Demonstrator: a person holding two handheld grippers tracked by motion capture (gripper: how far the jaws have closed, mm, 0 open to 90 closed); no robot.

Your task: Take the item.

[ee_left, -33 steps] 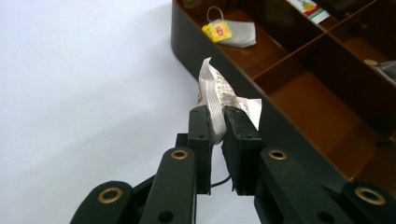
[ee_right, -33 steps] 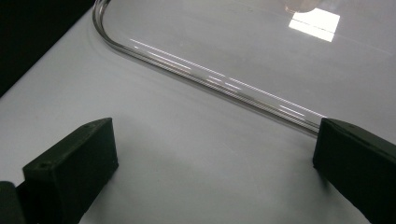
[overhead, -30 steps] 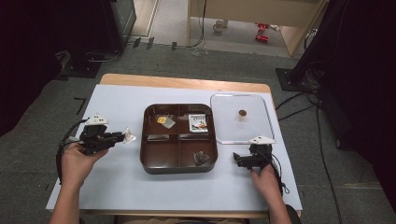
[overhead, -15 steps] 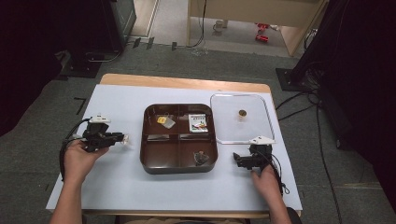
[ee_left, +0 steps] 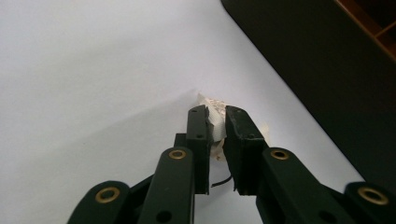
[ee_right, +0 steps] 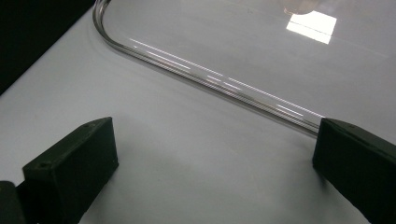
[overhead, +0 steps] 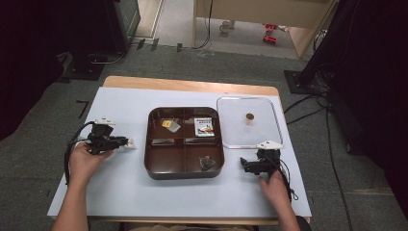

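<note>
My left gripper (overhead: 126, 142) rests on the white table cover left of the brown four-part tray (overhead: 185, 172). It is shut on a small white crumpled piece (overhead: 131, 143). In the left gripper view the white piece (ee_left: 214, 116) is pinched between the tips of my left gripper (ee_left: 216, 114), low over the cover, with the tray's dark wall (ee_left: 322, 79) just beyond. My right gripper (overhead: 244, 166) lies right of the tray, by the near edge of a clear lid (overhead: 248, 122). In its own view my right gripper (ee_right: 215, 140) is open, its jaws wide apart before the lid's rim (ee_right: 210, 79).
The tray holds a small yellow item (overhead: 168, 124) at back left, a printed packet (overhead: 204, 126) at back right and a dark crumpled item (overhead: 207, 162) at front right. The lid has a brown knob (overhead: 249, 116). The table's wooden edge (overhead: 187, 85) runs along the back.
My left gripper has shifted slightly and settled lower with the white piece still in it. The right gripper has not moved.
</note>
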